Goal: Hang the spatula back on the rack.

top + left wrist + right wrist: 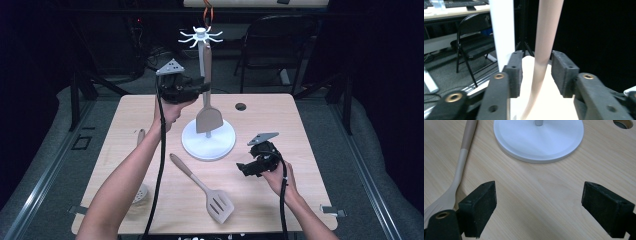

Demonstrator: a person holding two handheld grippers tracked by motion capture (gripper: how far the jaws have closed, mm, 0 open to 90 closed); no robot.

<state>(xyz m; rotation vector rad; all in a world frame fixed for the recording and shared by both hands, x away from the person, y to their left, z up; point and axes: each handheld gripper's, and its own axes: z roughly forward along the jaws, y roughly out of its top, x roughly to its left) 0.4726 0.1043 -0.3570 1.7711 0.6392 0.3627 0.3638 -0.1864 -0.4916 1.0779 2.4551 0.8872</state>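
Observation:
A white utensil rack (208,141) with a hooked crown stands mid-table. From it hangs a beige solid spatula (209,119), blade down. My left gripper (202,90) is raised beside the rack's pole. Its jaws stand on either side of the spatula's handle (544,50) with a gap at each pad, so my left gripper (537,63) is open. The white pole (502,32) rises just left of the jaws. My right gripper (245,169) hovers low over the table right of the rack's base. It is my right gripper (539,205) that stands wide open and empty.
A slotted spatula (220,205) lies on the table near the front; its handle (461,162) points toward the rack base (539,140). Another utensil (141,136) lies at the left, partly under my forearm. A grommet hole (240,106) and a folding chair (280,45) sit beyond.

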